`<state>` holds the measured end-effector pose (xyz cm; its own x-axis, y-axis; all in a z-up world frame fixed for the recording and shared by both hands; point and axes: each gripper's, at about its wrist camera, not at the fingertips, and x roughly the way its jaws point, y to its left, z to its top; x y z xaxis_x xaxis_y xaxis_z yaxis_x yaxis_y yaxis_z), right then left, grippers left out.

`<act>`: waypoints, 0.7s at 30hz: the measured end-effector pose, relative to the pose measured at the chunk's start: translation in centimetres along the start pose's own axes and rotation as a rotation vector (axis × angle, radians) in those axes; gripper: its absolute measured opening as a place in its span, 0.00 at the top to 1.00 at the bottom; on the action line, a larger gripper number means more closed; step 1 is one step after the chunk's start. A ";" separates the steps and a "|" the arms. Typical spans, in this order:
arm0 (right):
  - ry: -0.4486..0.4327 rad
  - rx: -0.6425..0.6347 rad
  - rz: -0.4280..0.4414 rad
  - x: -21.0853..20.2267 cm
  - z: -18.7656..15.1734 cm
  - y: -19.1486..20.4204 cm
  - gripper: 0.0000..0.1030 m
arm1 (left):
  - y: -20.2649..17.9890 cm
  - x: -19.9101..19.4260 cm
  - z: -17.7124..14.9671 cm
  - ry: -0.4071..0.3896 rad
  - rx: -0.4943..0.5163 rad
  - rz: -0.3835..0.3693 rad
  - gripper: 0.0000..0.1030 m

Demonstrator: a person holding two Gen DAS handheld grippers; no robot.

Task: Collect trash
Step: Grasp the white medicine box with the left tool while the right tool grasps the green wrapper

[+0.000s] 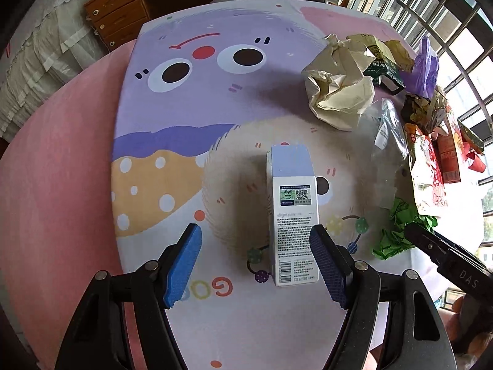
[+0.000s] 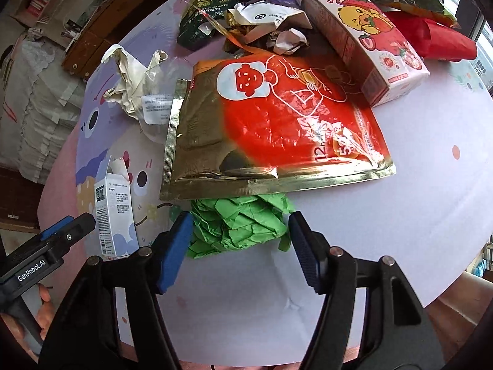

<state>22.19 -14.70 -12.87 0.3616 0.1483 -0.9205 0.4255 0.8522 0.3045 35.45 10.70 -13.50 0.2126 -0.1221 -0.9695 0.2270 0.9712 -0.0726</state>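
- Your left tool (image 1: 255, 265) is spread wide, blue pads (image 1: 181, 265) on either side of a small white box (image 1: 292, 215). The box stands upright on the counter (image 1: 172, 117), between the pads; the right-side pad sits just beside its lower edge, but you cannot tell whether it touches. The other pad is clear of it.
- The box has a pale blue top flap, a code patch and fine print on the face toward you. In the right wrist view the same box (image 2: 114, 215) stands left of centre, with the tip of your left tool (image 2: 71, 225) just beside it.
- Your right tool (image 2: 240, 246) is also spread wide. A crumpled green paper wad (image 2: 240, 225) lies between its pads (image 2: 172, 252); contact on either side is unclear.
- The green wad's far edge is tucked under the near edge of a large red and gold foil bag (image 2: 277, 123), which lies flat on the counter.
- Beyond the bag: a pink and white strawberry carton (image 2: 369, 40) lying on its side, a red wrapper (image 2: 443, 40) on its right, a dark green chocolate box (image 2: 203, 15), and crushed white paper scraps (image 2: 277, 21).
- Left of the bag: a clear plastic bag with a white label (image 2: 155, 108), and a crumpled cream paper ball (image 1: 336, 92) behind it.
- The counter carries a cartoon-print mat in purple, pink and yellow. A hand (image 2: 43, 308) shows at the lower left edge of the right wrist view, around the left tool's handle.
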 end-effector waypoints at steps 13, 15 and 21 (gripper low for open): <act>-0.024 -0.021 -0.013 1.6 -0.9 2.5 0.63 | -1.5 4.1 1.5 0.100 0.039 -0.139 0.49; -0.019 -0.035 0.001 1.5 -0.9 2.8 0.67 | -1.7 4.3 1.3 0.094 0.036 -0.137 0.56; 0.011 -0.086 0.061 0.9 -1.3 3.8 0.73 | -2.9 3.4 1.3 0.054 0.057 -0.113 0.65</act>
<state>23.07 -10.70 -12.86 0.3751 0.2064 -0.9037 0.3303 0.8812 0.3383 36.74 7.25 -16.25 0.1319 -0.2175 -0.9671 0.3005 0.9385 -0.1701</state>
